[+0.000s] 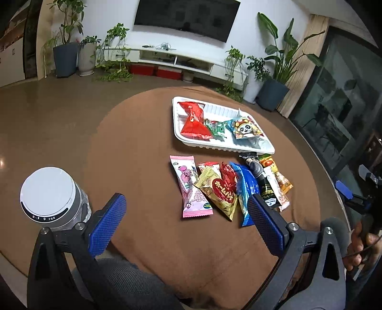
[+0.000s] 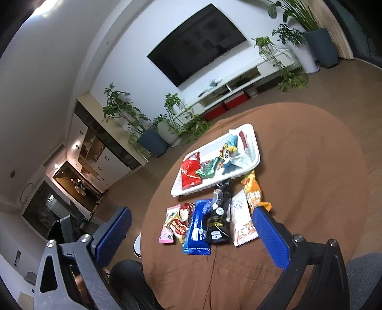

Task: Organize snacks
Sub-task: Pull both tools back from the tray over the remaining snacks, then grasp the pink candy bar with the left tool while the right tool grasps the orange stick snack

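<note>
A white tray (image 1: 188, 140) (image 2: 252, 134) on the brown round table holds a red packet (image 1: 194, 120) (image 2: 188, 173), a green candy (image 1: 216, 127) (image 2: 205, 170) and a panda packet (image 1: 246, 128) (image 2: 228, 152). In front of it lies a row of snacks: pink packet (image 1: 189, 188) (image 2: 167, 232), gold packet (image 1: 218, 193), blue bar (image 1: 244, 188) (image 2: 198, 229), black packet (image 1: 265, 188) (image 2: 218, 221), white packet (image 2: 242, 223) and orange packet (image 1: 278, 174) (image 2: 253, 190). My left gripper (image 1: 186, 212) hovers open near the row's near end. My right gripper (image 2: 191, 229) is open above the row, holding nothing.
A white-lidded jar (image 1: 53, 195) stands at the table's left edge beside my left fingers. A hand (image 1: 360, 248) holding the other gripper shows at the right. Beyond the table are a TV (image 1: 186, 16), a white cabinet, potted plants (image 1: 65, 54) and a glass door.
</note>
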The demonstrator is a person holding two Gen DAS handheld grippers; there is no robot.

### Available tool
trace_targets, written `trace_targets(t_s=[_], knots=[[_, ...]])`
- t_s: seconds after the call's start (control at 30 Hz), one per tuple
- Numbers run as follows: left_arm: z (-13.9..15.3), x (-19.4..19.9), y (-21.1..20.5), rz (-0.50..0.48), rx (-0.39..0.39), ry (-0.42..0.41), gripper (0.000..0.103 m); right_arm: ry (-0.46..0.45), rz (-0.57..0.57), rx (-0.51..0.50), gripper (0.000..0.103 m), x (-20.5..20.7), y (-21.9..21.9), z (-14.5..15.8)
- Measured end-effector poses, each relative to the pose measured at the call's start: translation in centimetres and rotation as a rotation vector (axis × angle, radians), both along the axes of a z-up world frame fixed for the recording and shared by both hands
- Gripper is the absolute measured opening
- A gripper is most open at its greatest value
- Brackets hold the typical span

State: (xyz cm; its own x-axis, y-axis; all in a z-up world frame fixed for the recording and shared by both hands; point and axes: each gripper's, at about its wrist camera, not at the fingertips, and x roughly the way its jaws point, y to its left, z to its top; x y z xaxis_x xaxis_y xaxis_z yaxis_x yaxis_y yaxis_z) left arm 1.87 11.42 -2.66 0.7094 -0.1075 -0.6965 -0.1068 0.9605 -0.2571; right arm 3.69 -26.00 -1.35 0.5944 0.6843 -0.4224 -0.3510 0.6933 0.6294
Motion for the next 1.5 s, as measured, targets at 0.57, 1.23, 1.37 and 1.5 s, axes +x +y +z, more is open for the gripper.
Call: trace_targets(t_s=[0.57,1.23,1.37,1.5], knots=[[-6.4,9.1,-1.8,-0.092,0.049,0.231,0.07,0.007,-0.004,-0.147,0.101,0.8,1.0,-1.7],[-8.5,14.3,-1.3,-0.095,0.154,0.329,0.07,0.028,0.03,-0.178,0.101,1.7,2.3,-2.3],[-8.9,15.3,-0.2,-0.055,0.106,0.33,0.07,0.035,0.036,-0.175,0.101,1.8,2.6,-2.4],[-9.4,16.0,0.3,-0.025,0.094,0.329,0.07,0.036,0.04,-0.176,0.101,1.8,2.9,-2.4]])
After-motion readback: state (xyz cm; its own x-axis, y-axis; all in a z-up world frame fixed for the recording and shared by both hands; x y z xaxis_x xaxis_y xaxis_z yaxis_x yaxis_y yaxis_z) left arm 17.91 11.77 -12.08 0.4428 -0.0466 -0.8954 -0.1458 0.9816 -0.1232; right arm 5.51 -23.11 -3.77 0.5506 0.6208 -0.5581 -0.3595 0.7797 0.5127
